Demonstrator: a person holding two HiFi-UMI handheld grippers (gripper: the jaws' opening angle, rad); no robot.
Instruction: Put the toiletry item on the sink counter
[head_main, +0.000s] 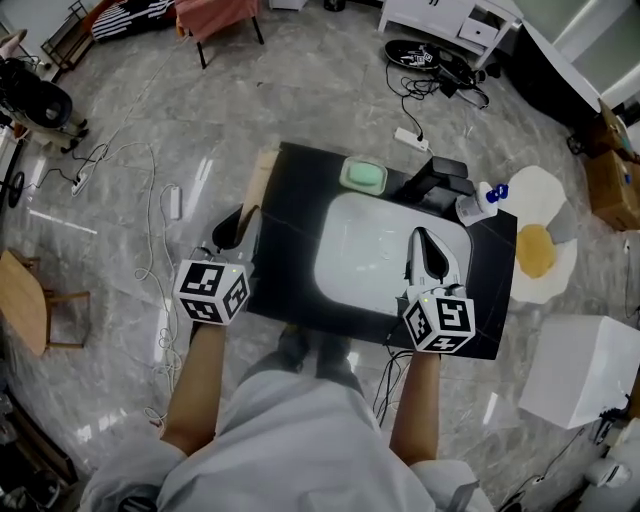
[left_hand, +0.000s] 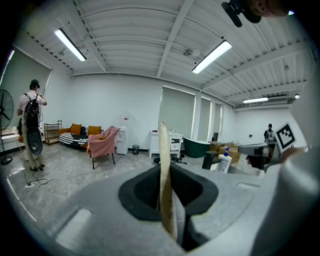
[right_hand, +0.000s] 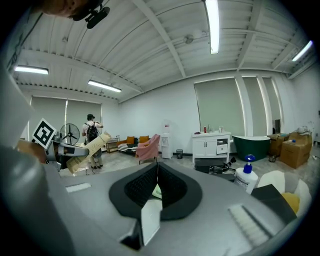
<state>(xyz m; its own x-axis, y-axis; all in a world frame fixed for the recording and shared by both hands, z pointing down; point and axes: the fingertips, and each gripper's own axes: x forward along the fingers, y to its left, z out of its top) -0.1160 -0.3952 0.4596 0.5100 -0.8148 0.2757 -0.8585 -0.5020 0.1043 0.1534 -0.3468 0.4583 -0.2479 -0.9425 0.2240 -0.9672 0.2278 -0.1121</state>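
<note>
Left tongs (head_main: 243, 218) pinch a long tan cardboard box (head_main: 262, 178) at the black surface's (head_main: 298, 205) 9 o'clock, print's unreadable; right tongs (head_main: 420, 240) pressed together.

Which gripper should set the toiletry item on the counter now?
The left gripper: it is shut on the tan box, at the edge of the counter. The right gripper is shut, empty.

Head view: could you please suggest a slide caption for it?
Left gripper holds a long beige box at the black counter's edge; right gripper, shut, hovers above the white sink.
</note>
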